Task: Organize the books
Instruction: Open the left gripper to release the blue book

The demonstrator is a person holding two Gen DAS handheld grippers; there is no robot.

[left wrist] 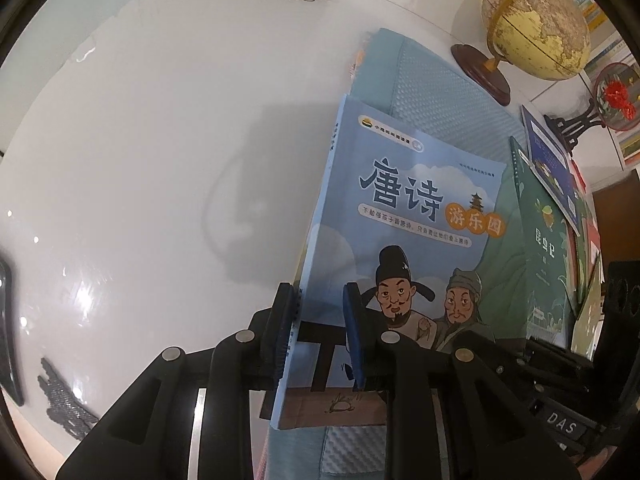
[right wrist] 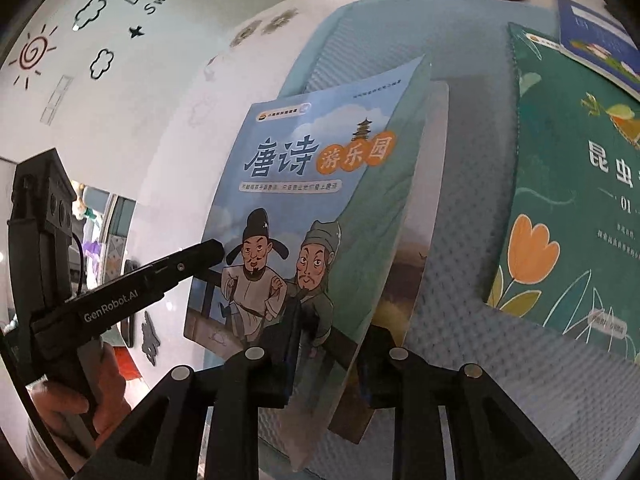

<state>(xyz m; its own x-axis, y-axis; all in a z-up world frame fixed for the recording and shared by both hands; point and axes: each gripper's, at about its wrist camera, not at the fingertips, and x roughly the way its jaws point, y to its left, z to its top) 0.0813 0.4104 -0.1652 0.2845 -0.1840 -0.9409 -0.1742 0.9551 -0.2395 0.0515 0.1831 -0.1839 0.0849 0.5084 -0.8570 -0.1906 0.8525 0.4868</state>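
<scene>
The blue poetry book (left wrist: 404, 240), a thin, floppy, glossy paperback, stands on the blue mat (left wrist: 440, 92) on the white tabletop (left wrist: 140, 160), its near edge between both the left tongs (left wrist: 320, 344) and right tongs (right wrist: 326, 364), whose pads stand slightly apart, best gripped near the stiffer spine.

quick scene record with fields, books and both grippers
held book: blue cartoon-cover book, over teal mat
left gripper: straddles the book's spine edge
right gripper: straddles its open page edge
other books: green book, dark blue book lying on it
background: globe
surface: white table
</scene>
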